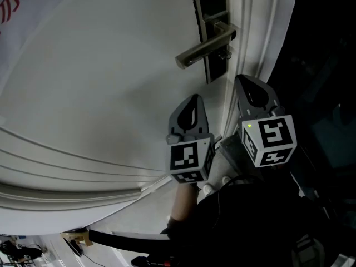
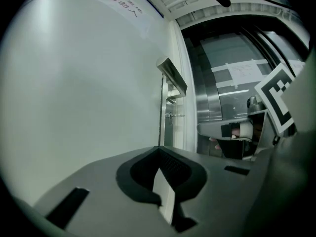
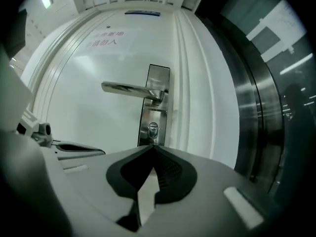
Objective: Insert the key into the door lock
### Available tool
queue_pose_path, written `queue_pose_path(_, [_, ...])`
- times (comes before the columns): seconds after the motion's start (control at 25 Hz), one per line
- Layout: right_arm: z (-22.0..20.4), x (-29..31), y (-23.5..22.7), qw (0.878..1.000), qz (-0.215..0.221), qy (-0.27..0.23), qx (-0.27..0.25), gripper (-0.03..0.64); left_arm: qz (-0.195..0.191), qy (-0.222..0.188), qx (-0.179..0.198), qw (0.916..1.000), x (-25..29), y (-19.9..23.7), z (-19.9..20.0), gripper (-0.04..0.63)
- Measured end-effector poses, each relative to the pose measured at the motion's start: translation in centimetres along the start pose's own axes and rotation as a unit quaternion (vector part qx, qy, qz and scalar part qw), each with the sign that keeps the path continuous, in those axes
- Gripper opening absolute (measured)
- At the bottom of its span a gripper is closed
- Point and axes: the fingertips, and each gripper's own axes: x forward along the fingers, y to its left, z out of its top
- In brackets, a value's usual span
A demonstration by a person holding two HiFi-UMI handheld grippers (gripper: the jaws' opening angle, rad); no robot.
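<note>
Right tool [image 3: 152,148] closed, lock [image 3: 153,129] straight ahead

The white door [image 1: 111,82] is softly, evenly lit in the head view, while the area to its right sinks to near black. Both gripper views bulge at the edges with dark corners; the metal handle [image 3: 131,89] and steel panels [image 2: 222,102] show pale glare.

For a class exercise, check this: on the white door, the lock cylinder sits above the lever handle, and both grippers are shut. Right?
Not quite: the lock cylinder sits below the lever handle, as the right gripper view shows. The left gripper and right gripper are shut.
</note>
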Motion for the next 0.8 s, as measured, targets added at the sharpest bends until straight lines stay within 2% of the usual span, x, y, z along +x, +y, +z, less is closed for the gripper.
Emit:
queue_pose_path(0.4, [1.0, -0.9, 0.8, 0.999, 0.015, -0.033, -0.014, 0.0, -0.001, -0.001, 0.011, 0.9999, -0.1, -1.0, -0.2, 0.0])
queue_pose_path(0.8, [0.7, -0.8, 0.9, 0.999, 0.02, -0.029, -0.021, 0.0, 0.0, 0.0, 0.018, 0.9998, -0.1, -1.1, -0.4, 0.0])
